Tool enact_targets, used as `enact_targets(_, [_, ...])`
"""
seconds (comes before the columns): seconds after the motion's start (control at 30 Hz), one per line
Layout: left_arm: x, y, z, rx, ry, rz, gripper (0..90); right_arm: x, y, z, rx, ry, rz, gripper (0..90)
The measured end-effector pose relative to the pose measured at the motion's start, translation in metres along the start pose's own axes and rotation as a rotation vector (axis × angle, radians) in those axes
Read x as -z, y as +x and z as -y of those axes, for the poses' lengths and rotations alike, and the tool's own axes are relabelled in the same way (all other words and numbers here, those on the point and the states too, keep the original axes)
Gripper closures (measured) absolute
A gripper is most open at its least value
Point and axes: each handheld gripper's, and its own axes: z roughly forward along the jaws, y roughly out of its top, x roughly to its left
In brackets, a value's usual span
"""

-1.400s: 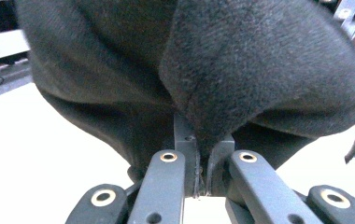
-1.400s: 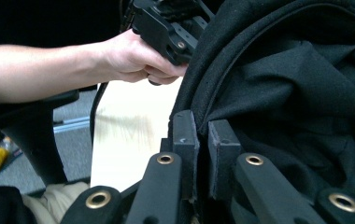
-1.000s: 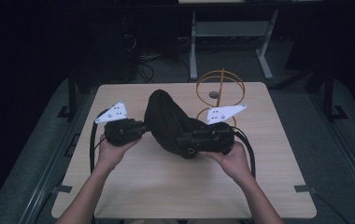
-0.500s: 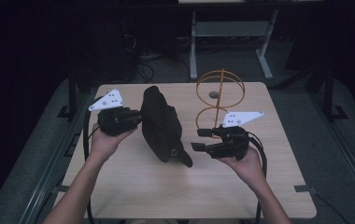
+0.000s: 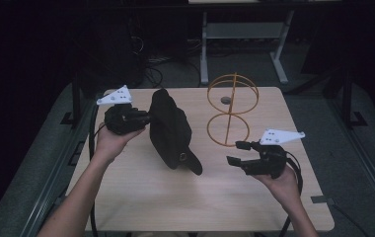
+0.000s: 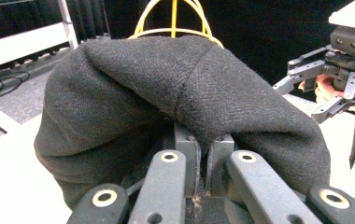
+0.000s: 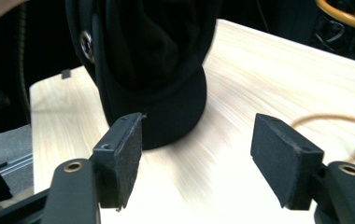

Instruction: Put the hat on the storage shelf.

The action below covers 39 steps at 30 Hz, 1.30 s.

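Note:
A black cloth cap (image 5: 170,131) hangs above the table's middle, brim pointing down toward the tabletop. My left gripper (image 5: 148,117) is shut on the cap's crown; in the left gripper view the dark fabric (image 6: 185,93) bunches over the closed jaws (image 6: 203,149). My right gripper (image 5: 237,153) stands open to the right of the cap, apart from it, with nothing between its pads (image 7: 124,156). The cap's brim (image 7: 166,107) and a metal snap (image 7: 86,45) lie ahead of it in the right gripper view.
A yellow wire stand (image 5: 231,109) of two rings stands upright on the wooden table (image 5: 141,197) behind my right gripper. A small grey disc (image 5: 225,100) lies near its base. Desk legs and cables fill the dark floor beyond the far edge.
My right gripper let go of the cap, opened and drew back to the right. My left gripper lifted the cap and carried it left, so it now hangs from that gripper alone.

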Motion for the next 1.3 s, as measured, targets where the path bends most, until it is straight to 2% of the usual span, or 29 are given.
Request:
enact_targets(0.17, [0.001, 0.005, -0.008, 0.007, -0.014, 0.000, 87.0, 0.013, -0.008, 0.017, -0.037, -0.008, 0.037, 31.3])
enact_targets(0.2, [0.001, 0.008, -0.013, 0.006, -0.014, -0.001, 86.9, 0.019, -0.013, 0.026, -0.054, -0.005, 0.058, 30.5])
enact_targets(0.33, [-0.001, 0.011, -0.023, 0.002, -0.013, -0.001, 86.9, 0.030, -0.021, 0.037, -0.086, -0.010, 0.089, 28.7])
enact_targets(0.47, [-0.006, 0.014, -0.032, -0.003, -0.010, 0.000, 86.9, 0.038, -0.028, 0.045, -0.102, -0.017, 0.105, 28.6])
enact_targets(0.6, [-0.013, 0.020, -0.040, 0.009, -0.013, 0.005, 86.9, 0.040, -0.035, 0.052, -0.114, -0.002, 0.116, 27.9])
enact_targets(0.97, [-0.037, 0.027, -0.067, -0.007, 0.004, 0.021, 86.9, 0.050, -0.045, 0.057, -0.124, 0.002, 0.159, 25.8])
enact_targets(1.07, [-0.042, 0.029, -0.072, -0.005, 0.001, 0.024, 86.9, 0.055, -0.046, 0.058, -0.132, -0.022, 0.171, 25.7])
enact_targets(1.13, [-0.049, 0.032, -0.080, -0.010, 0.007, 0.028, 86.9, 0.057, -0.048, 0.058, -0.145, -0.023, 0.172, 25.7])
enact_targets(1.3, [-0.063, 0.033, -0.093, -0.021, 0.017, 0.039, 86.9, 0.060, -0.049, 0.059, -0.142, -0.029, 0.186, 25.7])
